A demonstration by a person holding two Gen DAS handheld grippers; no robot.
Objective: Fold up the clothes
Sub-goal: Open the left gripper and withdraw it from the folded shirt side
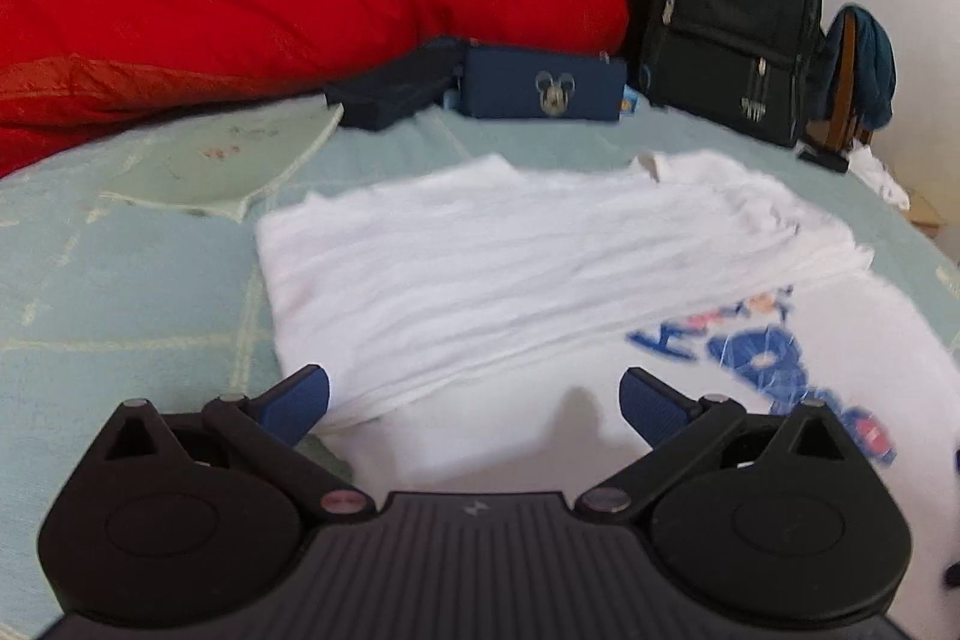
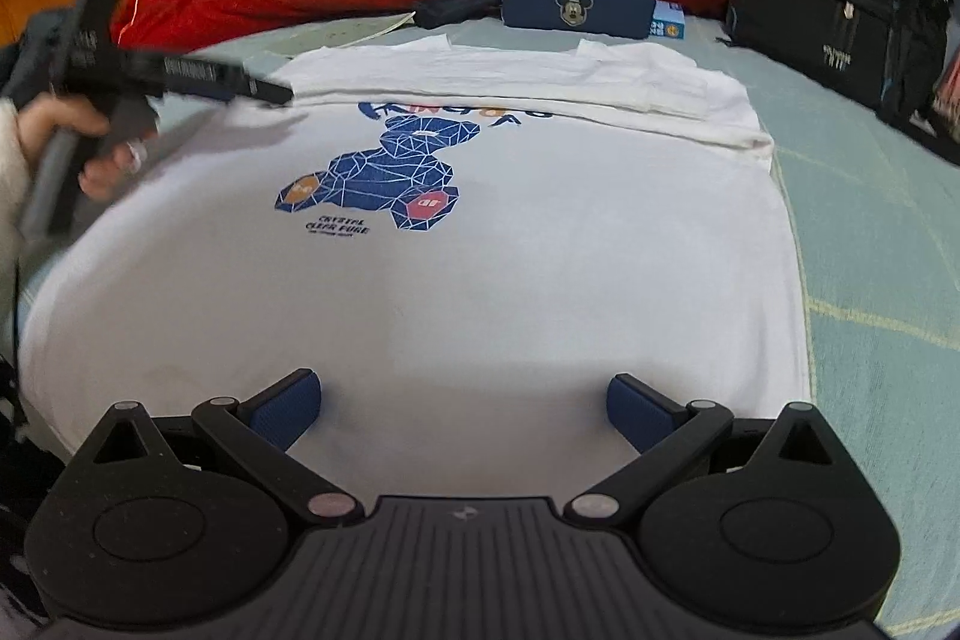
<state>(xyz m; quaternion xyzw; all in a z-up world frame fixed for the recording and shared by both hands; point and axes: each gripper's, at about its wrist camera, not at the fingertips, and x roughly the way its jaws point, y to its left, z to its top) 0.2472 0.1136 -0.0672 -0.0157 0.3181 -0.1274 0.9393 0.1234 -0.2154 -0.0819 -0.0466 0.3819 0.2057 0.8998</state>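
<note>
A white T-shirt (image 2: pixel 480 244) with a blue bear print (image 2: pixel 384 178) lies flat on the pale green bed. Its far part is folded over toward me as a band (image 2: pixel 510 82); the same fold shows in the left wrist view (image 1: pixel 480 268). My right gripper (image 2: pixel 465 409) is open and empty, low over the shirt's near hem. My left gripper (image 1: pixel 474 403) is open and empty, over the shirt's left side by the fold edge. It also shows in the right wrist view (image 2: pixel 264 91), held by a hand at the shirt's left edge.
A red quilt (image 1: pixel 240 10) lies along the back of the bed (image 1: pixel 120 292). A dark blue Mickey pouch (image 1: pixel 540 85) and a black case (image 1: pixel 396 91) lie before it. A black backpack (image 1: pixel 732 16) stands at the back right. A pale green pillowcase (image 1: pixel 228 160) lies left.
</note>
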